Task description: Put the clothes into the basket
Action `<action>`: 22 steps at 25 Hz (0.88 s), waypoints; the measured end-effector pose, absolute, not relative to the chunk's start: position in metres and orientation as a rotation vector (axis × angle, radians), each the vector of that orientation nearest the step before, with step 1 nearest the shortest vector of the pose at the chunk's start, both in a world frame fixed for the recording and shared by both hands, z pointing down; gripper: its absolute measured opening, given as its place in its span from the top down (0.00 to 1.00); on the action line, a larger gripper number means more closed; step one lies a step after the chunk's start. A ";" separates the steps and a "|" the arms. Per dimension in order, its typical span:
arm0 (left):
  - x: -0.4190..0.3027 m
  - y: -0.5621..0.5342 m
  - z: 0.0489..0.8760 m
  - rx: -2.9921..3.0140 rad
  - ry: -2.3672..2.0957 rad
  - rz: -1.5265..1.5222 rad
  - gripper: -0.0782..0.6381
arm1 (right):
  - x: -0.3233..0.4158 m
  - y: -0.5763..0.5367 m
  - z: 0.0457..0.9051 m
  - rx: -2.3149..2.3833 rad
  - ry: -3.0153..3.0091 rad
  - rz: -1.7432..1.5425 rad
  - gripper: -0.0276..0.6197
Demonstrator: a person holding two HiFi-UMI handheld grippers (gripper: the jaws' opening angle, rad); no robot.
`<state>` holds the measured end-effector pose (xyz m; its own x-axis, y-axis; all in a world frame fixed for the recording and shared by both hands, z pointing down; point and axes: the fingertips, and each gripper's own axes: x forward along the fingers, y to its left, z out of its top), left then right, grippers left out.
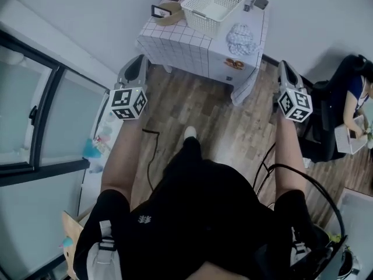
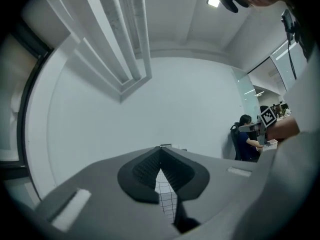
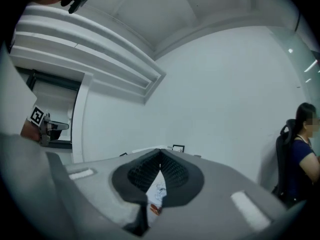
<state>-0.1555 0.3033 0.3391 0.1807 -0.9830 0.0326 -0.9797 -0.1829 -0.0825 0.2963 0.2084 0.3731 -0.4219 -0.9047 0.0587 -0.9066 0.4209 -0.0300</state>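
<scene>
Grey moulded jaws with ribbed black pads meet tip to tip on both the left gripper (image 1: 140, 63) and the right gripper (image 1: 285, 67). Each is closed on nothing and held out over the wood-plank floor (image 1: 221, 127), well short of the bench (image 1: 175, 42). The step in hand looks like the approach, so the jaws should part before they come down, not at the cloth. The garment (image 1: 240, 39) lies on the bench's right side towards the front right corner, just beside the basket (image 1: 201, 22), which puts it nearer the right gripper. It is a pale, crumpled heap, soft and full of folds. A pinch on a raised fold near its middle should gather enough cloth to lift it whole, while a grip at an edge would probably let it trail. It should then be carried high enough to clear the rim. The basket is white plastic lattice, rectangular, open at the top and apparently empty. The bench wears a white cover ruled in small squares, which hangs loose at the front right corner and could snag a low pass.
</scene>
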 end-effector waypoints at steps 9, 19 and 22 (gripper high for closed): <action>-0.206 0.185 0.347 -2.446 1.899 -0.152 0.88 | 0.268 0.119 0.374 1.784 -2.528 0.104 0.95; -0.235 0.065 0.358 -2.528 1.807 -0.100 0.88 | 0.231 0.052 0.390 1.829 -2.446 0.125 0.95; -0.227 0.038 0.361 -2.549 1.774 -0.117 0.88 | 0.233 0.034 0.396 1.838 -2.429 0.143 0.95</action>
